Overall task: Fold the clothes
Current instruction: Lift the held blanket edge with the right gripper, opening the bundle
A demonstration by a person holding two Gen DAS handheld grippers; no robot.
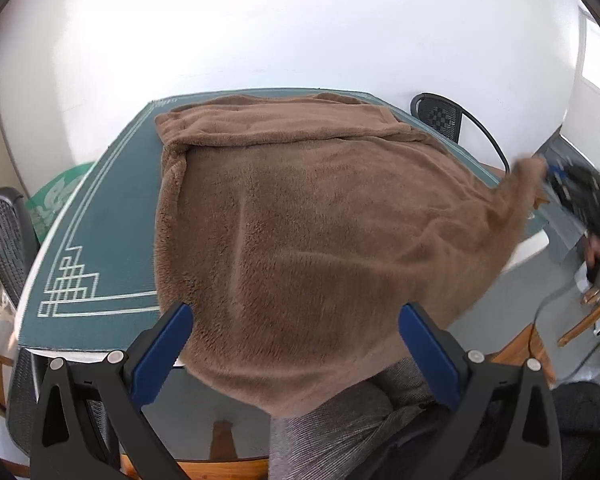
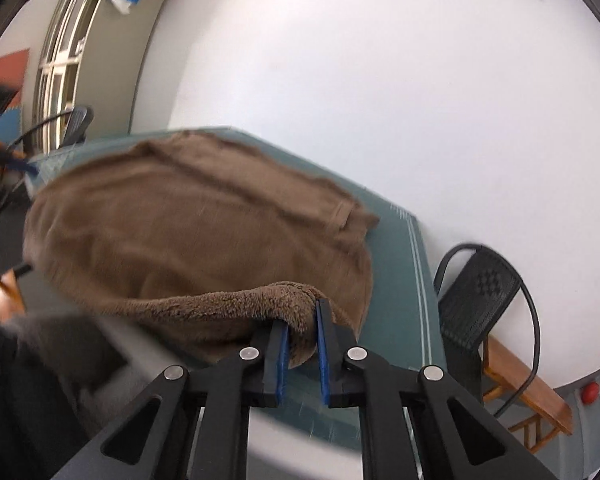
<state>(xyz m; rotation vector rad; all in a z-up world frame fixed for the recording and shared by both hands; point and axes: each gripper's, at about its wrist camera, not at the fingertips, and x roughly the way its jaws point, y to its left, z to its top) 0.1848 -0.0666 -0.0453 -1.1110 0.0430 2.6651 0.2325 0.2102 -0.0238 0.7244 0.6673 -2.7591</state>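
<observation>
A fuzzy brown fleece garment [image 1: 300,220] lies spread over a teal mat with white line borders [image 1: 99,240] that covers the table, its near hem drooping off the table edge straight ahead of the left gripper [image 1: 295,344]. That gripper's blue-padded jaws stand wide apart, hovering over the hem with nothing between them. The right gripper [image 2: 302,332] has its jaws pinched tight on a bunched corner of the fleece, lifted off the mat at the garment's edge. Beyond the right gripper, to its right, a black mesh chair with a curved metal frame [image 2: 480,292] stands against the white wall. Left of the left gripper sits another dark woven chair [image 1: 3,232], and below it a grey ribbed cloth [image 1: 340,432].
</observation>
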